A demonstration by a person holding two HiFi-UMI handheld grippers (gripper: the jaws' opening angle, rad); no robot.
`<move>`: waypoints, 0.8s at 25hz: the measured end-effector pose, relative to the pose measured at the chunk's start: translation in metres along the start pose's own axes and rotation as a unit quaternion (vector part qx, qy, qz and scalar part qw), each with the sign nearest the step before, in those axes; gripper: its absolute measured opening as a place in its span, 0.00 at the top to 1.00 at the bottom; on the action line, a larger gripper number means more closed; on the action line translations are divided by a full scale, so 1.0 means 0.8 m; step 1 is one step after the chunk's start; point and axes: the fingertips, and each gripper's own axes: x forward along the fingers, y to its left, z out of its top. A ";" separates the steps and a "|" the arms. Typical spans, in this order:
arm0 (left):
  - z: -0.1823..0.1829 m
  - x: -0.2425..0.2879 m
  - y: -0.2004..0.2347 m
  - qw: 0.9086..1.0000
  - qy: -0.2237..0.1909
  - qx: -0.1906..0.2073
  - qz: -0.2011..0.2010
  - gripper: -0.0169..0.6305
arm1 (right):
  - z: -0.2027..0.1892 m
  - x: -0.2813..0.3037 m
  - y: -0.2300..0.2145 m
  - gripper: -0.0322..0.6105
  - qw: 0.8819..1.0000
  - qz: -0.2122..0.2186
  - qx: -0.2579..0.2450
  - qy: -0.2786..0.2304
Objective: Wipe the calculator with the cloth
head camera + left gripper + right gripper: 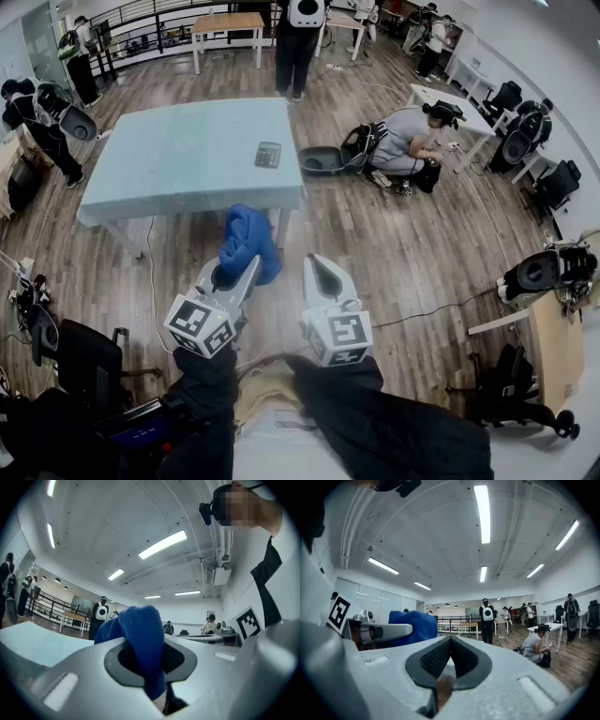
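A blue cloth [249,242] hangs bunched from my left gripper [227,274], whose jaws are shut on it; in the left gripper view the cloth [140,644] fills the gap between the jaws. My right gripper [322,272] is beside it, jaws shut with nothing between them, and in the right gripper view the cloth [414,626] shows at the left. The dark calculator [268,155] lies on the light blue table [178,159] near its right edge, well ahead of both grippers. Both grippers are held up off the table, over the wooden floor.
Several people stand or crouch around the room; one person [403,141] kneels on the floor right of the table by an open case [323,161]. A black chair [80,361] is at my left. Desks and chairs line the right wall.
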 end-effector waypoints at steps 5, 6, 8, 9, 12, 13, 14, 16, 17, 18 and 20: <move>0.000 -0.005 0.004 1.000 0.006 -0.007 0.011 0.90 | -0.006 0.004 0.001 0.96 1.000 -0.005 0.002 0.008; 0.002 -0.007 0.004 1.000 0.007 -0.009 0.013 0.90 | -0.007 0.003 0.002 0.96 1.000 -0.006 0.003 0.009; 0.001 -0.012 0.004 1.000 0.007 -0.011 0.017 0.90 | -0.009 0.003 0.004 0.96 1.000 -0.006 0.003 0.013; -0.001 -0.014 0.005 1.000 0.007 -0.012 0.018 0.90 | -0.010 0.003 0.005 0.96 1.000 -0.006 0.003 0.015; -0.013 -0.021 0.010 1.000 0.010 -0.015 0.020 0.90 | -0.017 0.003 0.009 0.96 1.000 -0.004 0.003 0.024; -0.017 -0.024 0.011 1.000 0.012 -0.018 0.022 0.90 | -0.021 0.003 0.010 0.96 1.000 -0.005 0.004 0.028; -0.020 -0.027 0.013 0.999 0.013 -0.020 0.023 0.90 | -0.025 0.002 0.012 0.96 0.999 -0.005 0.005 0.031; -0.023 -0.036 0.015 0.999 0.016 -0.024 0.025 0.90 | -0.030 0.001 0.019 0.96 0.999 -0.006 0.007 0.037; -0.025 -0.042 0.016 0.999 0.017 -0.025 0.026 0.90 | -0.034 -0.001 0.023 0.96 0.999 -0.008 0.008 0.042; -0.026 -0.047 0.017 0.999 0.019 -0.028 0.026 0.90 | -0.038 -0.002 0.027 0.96 0.999 -0.011 0.009 0.047; -0.031 -0.056 0.019 0.999 0.024 -0.034 0.025 0.90 | -0.044 -0.004 0.034 0.96 0.998 -0.014 0.012 0.053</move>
